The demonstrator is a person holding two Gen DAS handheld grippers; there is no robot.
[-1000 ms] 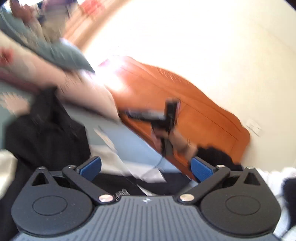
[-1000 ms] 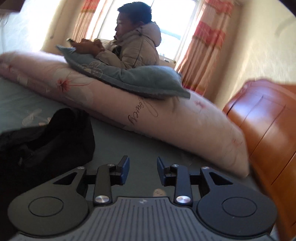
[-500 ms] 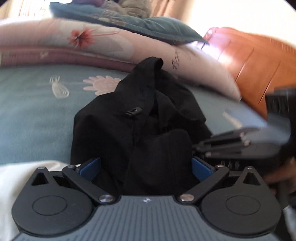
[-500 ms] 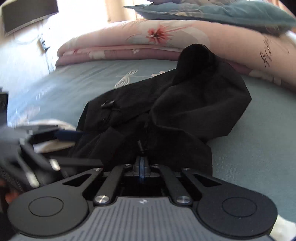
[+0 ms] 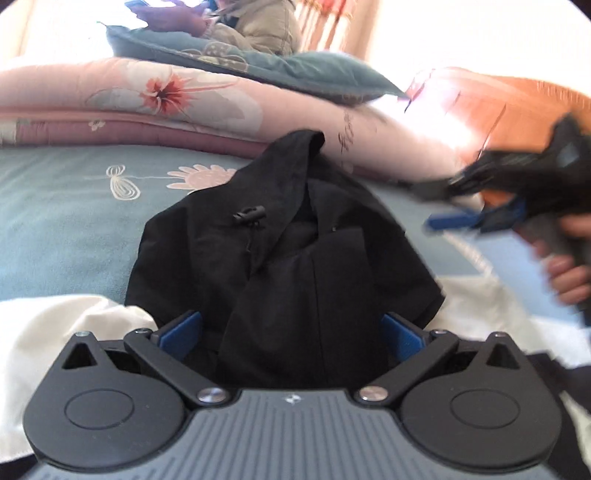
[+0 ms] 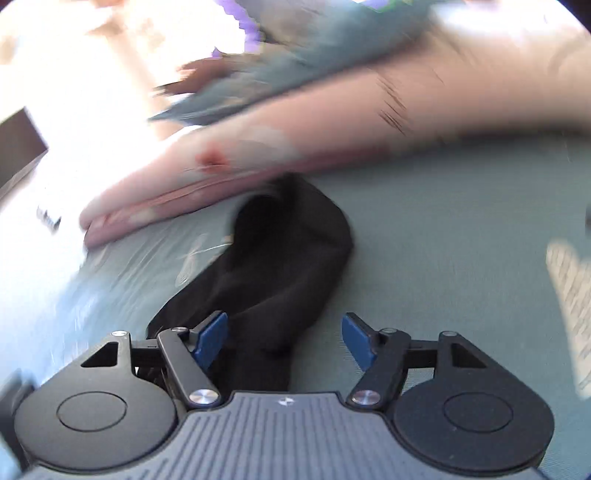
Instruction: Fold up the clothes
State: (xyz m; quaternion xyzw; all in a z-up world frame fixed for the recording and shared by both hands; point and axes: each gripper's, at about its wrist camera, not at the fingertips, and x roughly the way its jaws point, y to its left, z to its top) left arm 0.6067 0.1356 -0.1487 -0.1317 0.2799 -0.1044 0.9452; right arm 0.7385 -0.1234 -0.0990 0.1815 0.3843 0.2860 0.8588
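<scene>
One black jacket (image 5: pixel 295 258) lies crumpled on the teal bedsheet (image 5: pixel 62 221), with its hood end raised against the pink floral quilt (image 5: pixel 166 103) at the far side. A small black cord toggle (image 5: pixel 251 216) sits on the upper left of the fabric.

Left gripper (image 5: pixel 291 332): the jaws stand wide apart. The near end of the jacket lies between the two blue pads (image 5: pixel 181 332), bunched up toward the gripper body. Whether either pad touches the fabric cannot be told. A white garment (image 5: pixel 55 332) lies under the gripper's left side, touching the near left edge of the jacket.

Right gripper (image 6: pixel 284 341): the jaws stand apart. In the right wrist view, the jacket (image 6: pixel 280 266) runs from the quilt (image 6: pixel 332 129) down to the gripper; its near end lies between the pads, closer to the left pad (image 6: pixel 210 339), and bare sheet (image 6: pixel 443 240) shows beside the right pad. This view is heavily blurred.

In the left wrist view, the right gripper (image 5: pixel 454 206) appears blurred at the right, above the sheet and beside the jacket's right edge, held by a hand (image 5: pixel 569 273). Behind it stands an orange wooden headboard (image 5: pixel 517 103). A grey-blue pillow (image 5: pixel 258 62) rests on top of the quilt, and a person in a beige coat (image 5: pixel 258 22) sits behind the pillow.
</scene>
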